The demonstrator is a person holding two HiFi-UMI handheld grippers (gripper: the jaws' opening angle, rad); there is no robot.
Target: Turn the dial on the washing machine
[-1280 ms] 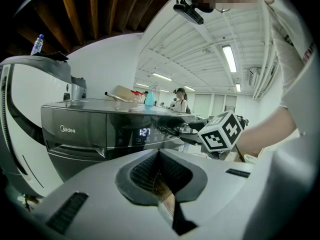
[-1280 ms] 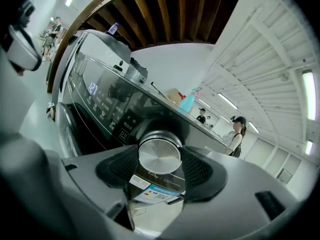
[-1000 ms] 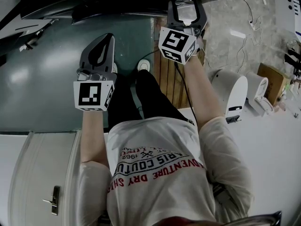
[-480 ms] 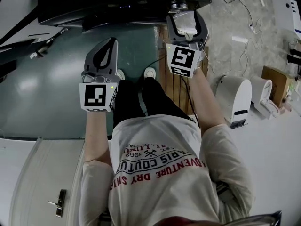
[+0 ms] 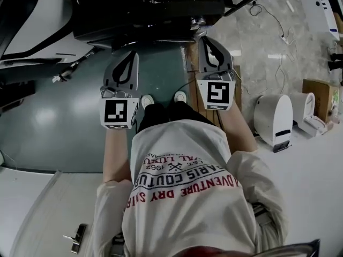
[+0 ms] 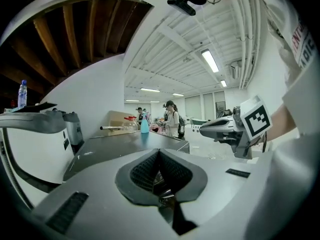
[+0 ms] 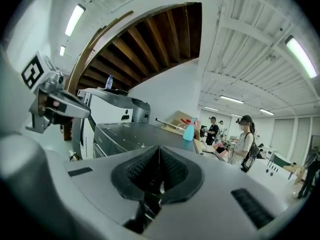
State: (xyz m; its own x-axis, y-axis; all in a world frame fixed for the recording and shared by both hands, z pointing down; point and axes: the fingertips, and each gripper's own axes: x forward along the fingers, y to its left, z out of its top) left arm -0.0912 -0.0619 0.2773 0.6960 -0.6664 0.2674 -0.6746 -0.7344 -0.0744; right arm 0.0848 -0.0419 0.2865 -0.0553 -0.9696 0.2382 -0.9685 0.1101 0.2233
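Nearest the person, both arms reach forward side by side. The left tongs (image 5: 129, 55) are pressed together with nothing between them; their own view shows the ridged pads meeting in a single seam. The right tongs (image 5: 206, 38) are likewise pressed together and empty, their jaws having just been closing on nothing. Both point away from the person toward the washing machine (image 5: 144, 12), tilted only a little downward.

Just beyond the tip of the right tongs, at the machine's front edge near its right front corner, sits a small bright knob that appears to be the dial (image 5: 197, 21). It lies ahead of the right tongs and slightly toward the left tongs' side, close to the tip but apart from it. The left tongs are well off to the side of it, so the right hand is plainly the nearer one. Neither gripper view shows the dial. Each looks out over the machine's flat grey top, which suggests that the tips are above that level and the dial lies ahead of and below them. The dial's axis probably runs out of the front panel toward the person, so the right tongs would need to spread, drop and go straight in along that line.

Farther back, at the far edge of the top, a blue spray bottle (image 7: 189, 131) stands upright.
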